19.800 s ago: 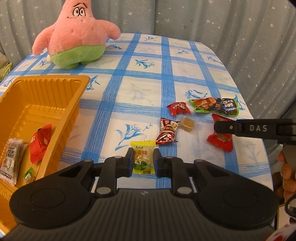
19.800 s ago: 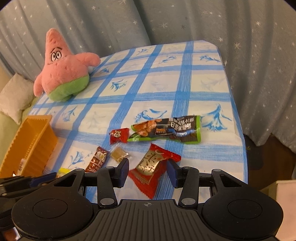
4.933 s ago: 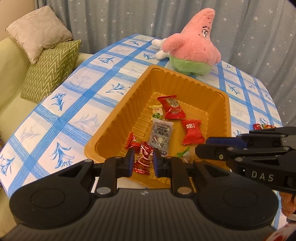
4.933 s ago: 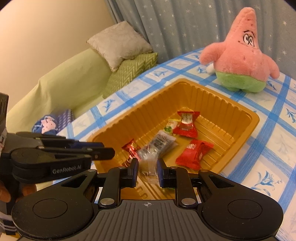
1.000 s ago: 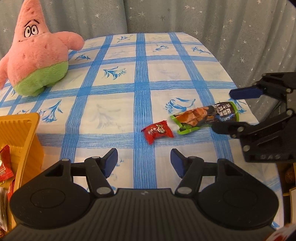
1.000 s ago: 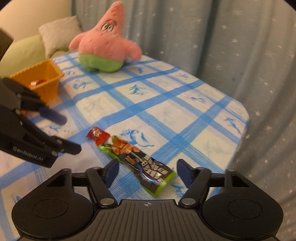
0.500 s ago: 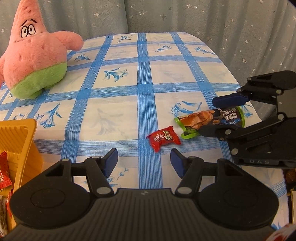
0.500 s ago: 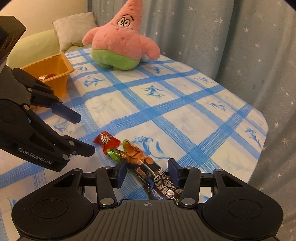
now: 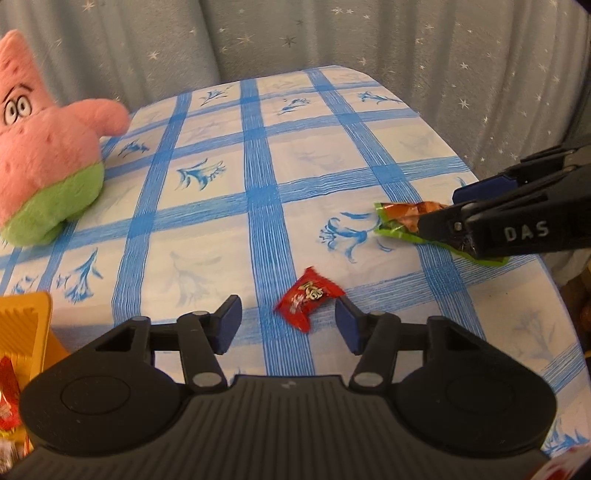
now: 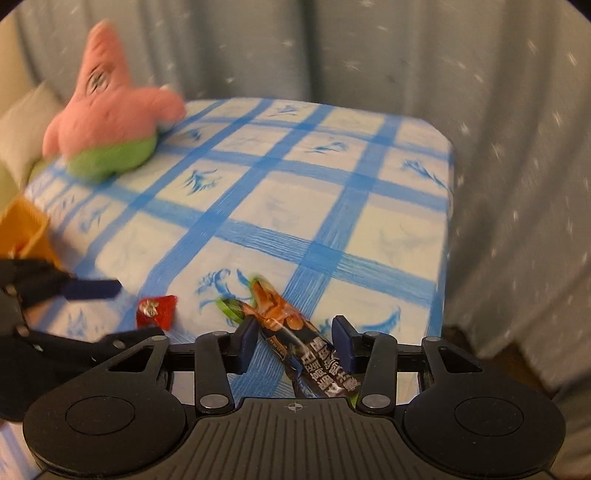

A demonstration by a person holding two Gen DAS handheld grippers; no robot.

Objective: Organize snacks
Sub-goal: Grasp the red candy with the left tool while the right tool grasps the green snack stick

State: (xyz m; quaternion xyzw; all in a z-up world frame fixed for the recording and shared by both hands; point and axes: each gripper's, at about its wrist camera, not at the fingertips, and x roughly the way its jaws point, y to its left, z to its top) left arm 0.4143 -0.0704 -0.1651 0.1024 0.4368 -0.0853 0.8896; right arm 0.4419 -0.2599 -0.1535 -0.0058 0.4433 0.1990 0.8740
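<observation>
A small red candy packet (image 9: pixel 308 295) lies on the blue-checked tablecloth between the fingers of my open left gripper (image 9: pixel 288 325); it also shows in the right wrist view (image 10: pixel 157 311). A long green and dark snack packet (image 10: pixel 291 332) lies between the fingers of my right gripper (image 10: pixel 295 343), which is open around it without pressing it. In the left wrist view the right gripper (image 9: pixel 458 210) straddles that packet (image 9: pixel 397 218) at the table's right side. The orange tray (image 9: pixel 26 332) holding several snacks sits at the lower left.
A pink and green starfish plush (image 9: pixel 44 166) sits at the back left of the table. A grey starred curtain (image 9: pixel 332 33) hangs behind. The table's right edge (image 10: pixel 448 221) drops off close to the long packet. A cushion (image 10: pixel 26 129) lies at far left.
Both grippers have moved forward and down over the snacks. The red candy now lies between my left fingers, and my right fingers have narrowed around the long packet.
</observation>
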